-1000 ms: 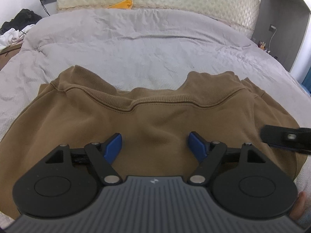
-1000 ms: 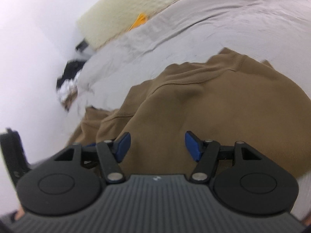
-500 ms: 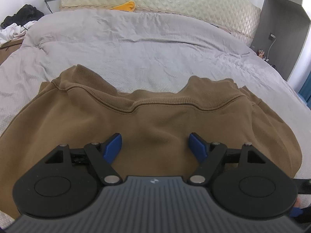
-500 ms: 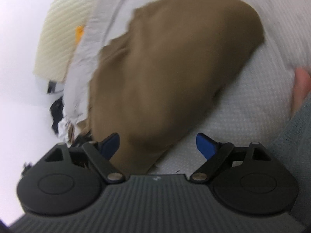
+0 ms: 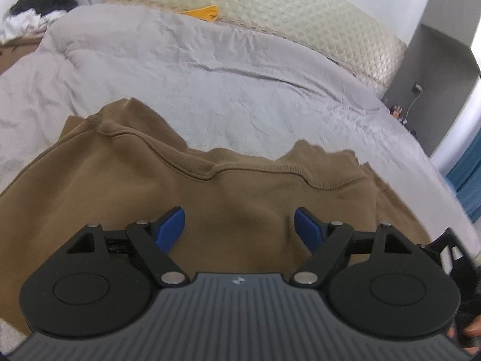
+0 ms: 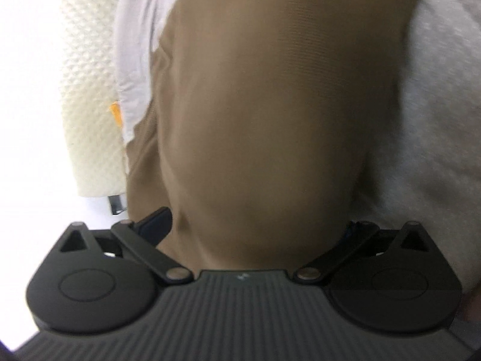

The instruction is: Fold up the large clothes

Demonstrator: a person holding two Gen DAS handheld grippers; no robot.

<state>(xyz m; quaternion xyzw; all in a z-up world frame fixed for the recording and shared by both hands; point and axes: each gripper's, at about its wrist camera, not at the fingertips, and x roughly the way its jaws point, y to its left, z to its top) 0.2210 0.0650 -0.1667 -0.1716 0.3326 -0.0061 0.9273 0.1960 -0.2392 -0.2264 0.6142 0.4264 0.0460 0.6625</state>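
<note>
- Left gripper: jaws spreading, nothing pinched, poised over the brown sweatshirt.
- Right gripper: jaws widening, straddling the sweatshirt's edge, no pinch yet.
- Sweatshirt: spread across the grey duvet, ribbed hem toward the headboard.
- Risk: duvet pinched along with the cloth; likely a dragged, crooked fold.

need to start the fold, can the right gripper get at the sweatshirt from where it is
Probably yes: the right gripper is opening, with the brown sweatshirt bulging between its fingers and nothing in the way; the pads are not yet pressing on it.
</note>
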